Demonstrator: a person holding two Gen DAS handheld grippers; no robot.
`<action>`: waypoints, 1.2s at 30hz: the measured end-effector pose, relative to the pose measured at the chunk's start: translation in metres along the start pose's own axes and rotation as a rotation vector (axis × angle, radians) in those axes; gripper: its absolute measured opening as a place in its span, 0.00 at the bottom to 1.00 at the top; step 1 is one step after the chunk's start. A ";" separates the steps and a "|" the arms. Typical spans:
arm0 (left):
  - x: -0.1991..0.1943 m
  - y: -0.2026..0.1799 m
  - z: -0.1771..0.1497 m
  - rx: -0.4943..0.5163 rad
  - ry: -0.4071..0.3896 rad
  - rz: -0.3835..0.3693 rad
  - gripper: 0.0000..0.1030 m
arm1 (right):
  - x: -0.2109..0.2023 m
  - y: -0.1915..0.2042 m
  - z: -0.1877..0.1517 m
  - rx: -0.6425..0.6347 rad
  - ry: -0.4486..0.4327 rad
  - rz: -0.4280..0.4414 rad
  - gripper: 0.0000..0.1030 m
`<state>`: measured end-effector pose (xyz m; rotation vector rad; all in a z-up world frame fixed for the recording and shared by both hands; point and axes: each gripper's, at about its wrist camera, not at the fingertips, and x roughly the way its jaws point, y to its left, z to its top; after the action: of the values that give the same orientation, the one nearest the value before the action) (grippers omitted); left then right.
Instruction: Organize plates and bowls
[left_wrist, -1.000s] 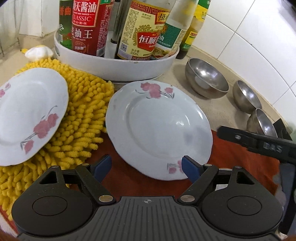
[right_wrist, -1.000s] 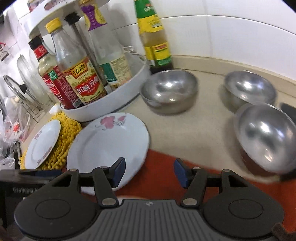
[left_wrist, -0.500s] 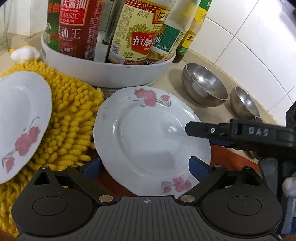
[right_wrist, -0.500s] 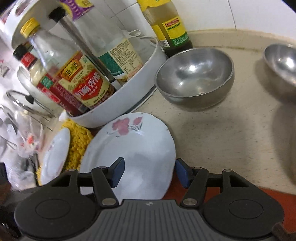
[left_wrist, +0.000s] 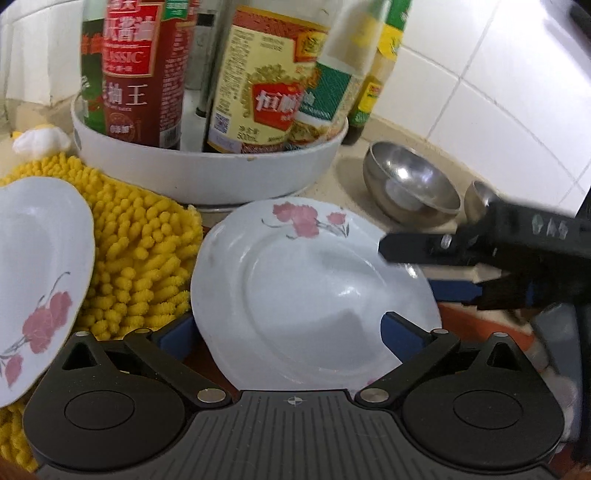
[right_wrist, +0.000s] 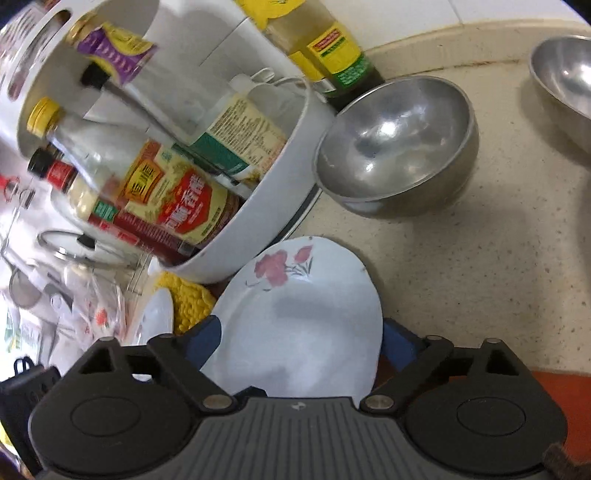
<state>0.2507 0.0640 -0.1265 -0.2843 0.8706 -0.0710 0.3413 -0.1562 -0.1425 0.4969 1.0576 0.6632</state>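
A white plate with pink flowers (left_wrist: 314, 288) lies on a red cloth (left_wrist: 476, 325) in front of the condiment rack. My left gripper (left_wrist: 290, 334) hangs low at the plate's near rim. Its jaws are opening wide and the blue pads (left_wrist: 177, 336) do not press on the plate. In the right wrist view the same plate (right_wrist: 303, 325) fills the gap of my right gripper (right_wrist: 303, 339). Those jaws are opening too, with the pads clear of the plate. A second flowered plate (left_wrist: 40, 273) rests on a yellow mat (left_wrist: 140, 258). Steel bowls (right_wrist: 395, 144) (right_wrist: 565, 81) stand behind on the counter.
A white round rack (left_wrist: 207, 170) full of sauce bottles stands just behind the plates. A black finger of the right gripper (left_wrist: 413, 249) reaches over the plate's right rim. White tiled wall (left_wrist: 498, 92) closes off the back. Beige counter (right_wrist: 480, 258) lies right of the plate.
Both grippers have closed in on the middle plate and spread their jaws wider. The right gripper has rolled and come in over the plate's right side.
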 end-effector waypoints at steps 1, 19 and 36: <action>0.000 0.001 0.001 -0.011 -0.006 -0.004 1.00 | -0.001 0.002 0.000 -0.007 -0.003 -0.021 0.80; -0.003 -0.013 -0.009 0.047 -0.009 0.048 1.00 | -0.004 0.010 -0.011 -0.091 -0.040 -0.087 0.78; 0.008 -0.013 -0.002 0.056 -0.002 0.053 0.99 | -0.011 0.010 -0.019 -0.113 -0.031 -0.136 0.65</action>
<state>0.2553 0.0492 -0.1298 -0.2091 0.8725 -0.0453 0.3180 -0.1553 -0.1370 0.3327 1.0094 0.5895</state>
